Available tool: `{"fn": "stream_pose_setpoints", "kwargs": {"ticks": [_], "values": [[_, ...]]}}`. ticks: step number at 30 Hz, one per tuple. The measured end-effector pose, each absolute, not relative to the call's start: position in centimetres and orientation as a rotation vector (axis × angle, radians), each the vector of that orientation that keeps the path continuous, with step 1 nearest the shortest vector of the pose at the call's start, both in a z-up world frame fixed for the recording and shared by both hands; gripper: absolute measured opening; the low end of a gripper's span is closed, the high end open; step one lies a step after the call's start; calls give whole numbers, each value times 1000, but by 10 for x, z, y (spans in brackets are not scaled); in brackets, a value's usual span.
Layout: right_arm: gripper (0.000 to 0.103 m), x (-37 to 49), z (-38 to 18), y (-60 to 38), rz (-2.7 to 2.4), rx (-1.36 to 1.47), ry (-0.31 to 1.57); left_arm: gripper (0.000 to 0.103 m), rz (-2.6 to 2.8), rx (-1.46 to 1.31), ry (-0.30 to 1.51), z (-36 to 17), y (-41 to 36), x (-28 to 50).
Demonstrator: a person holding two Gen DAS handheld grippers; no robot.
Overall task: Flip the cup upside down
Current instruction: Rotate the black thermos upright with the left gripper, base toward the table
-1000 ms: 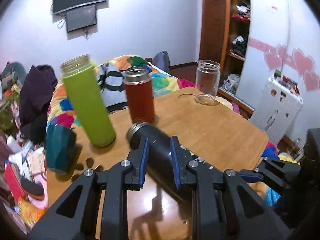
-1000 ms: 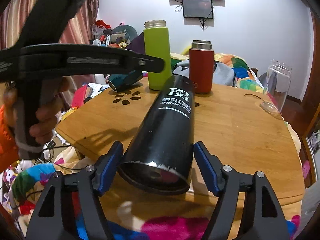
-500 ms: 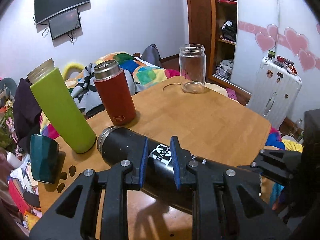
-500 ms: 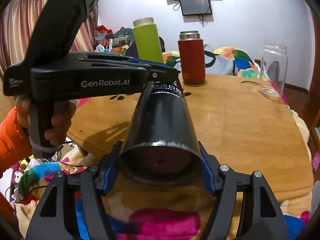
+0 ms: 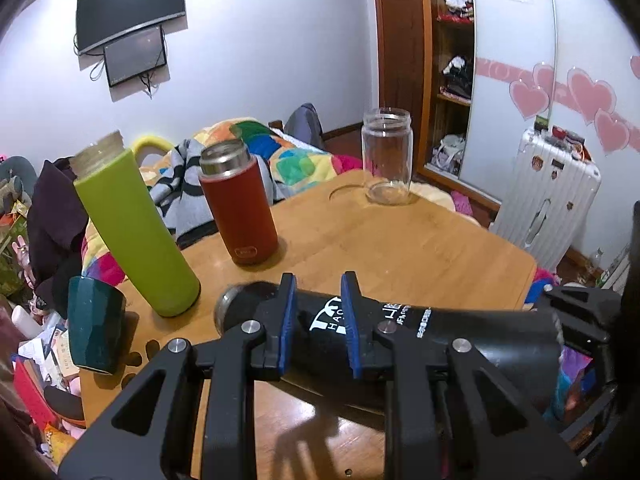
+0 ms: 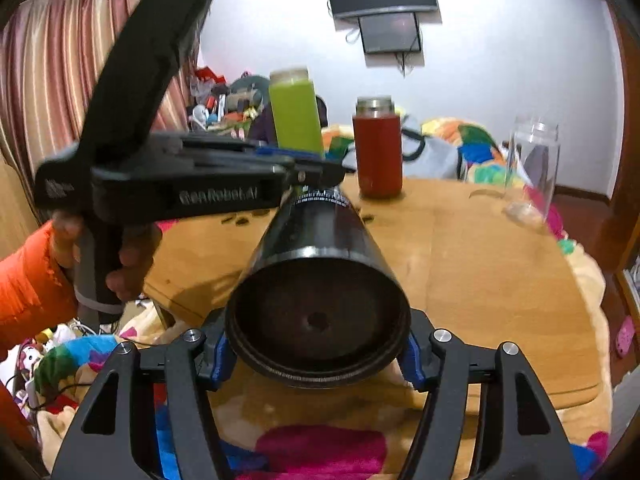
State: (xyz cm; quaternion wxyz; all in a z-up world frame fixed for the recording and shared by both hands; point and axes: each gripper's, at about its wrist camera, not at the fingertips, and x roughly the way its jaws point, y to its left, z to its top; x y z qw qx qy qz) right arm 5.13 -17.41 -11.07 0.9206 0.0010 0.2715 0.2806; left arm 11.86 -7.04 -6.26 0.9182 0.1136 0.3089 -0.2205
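Black cup horizontal, clamped between both tongs

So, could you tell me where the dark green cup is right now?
In the left wrist view, the dark green cup stands at the table's left edge, beside the lime bottle.

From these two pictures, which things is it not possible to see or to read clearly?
- Left wrist view: the white print on the black flask is partly hidden by the left gripper fingers.
- Left wrist view: the right gripper is mostly hidden behind the flask.
- Right wrist view: the flask's far end is hidden by its own body; its print is blurred.
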Motion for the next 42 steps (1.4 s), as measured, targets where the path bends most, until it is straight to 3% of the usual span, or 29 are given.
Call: {"fn": "stream_pose_setpoints", "kwargs": {"ticks": [19, 42], "values": [[60, 77, -47, -172, 550, 44, 390, 20, -452, 83, 557, -29, -36, 128], [60, 140, -29, -128, 543, 5, 424, 19, -389, -26, 582, -42, 0, 158]]}}
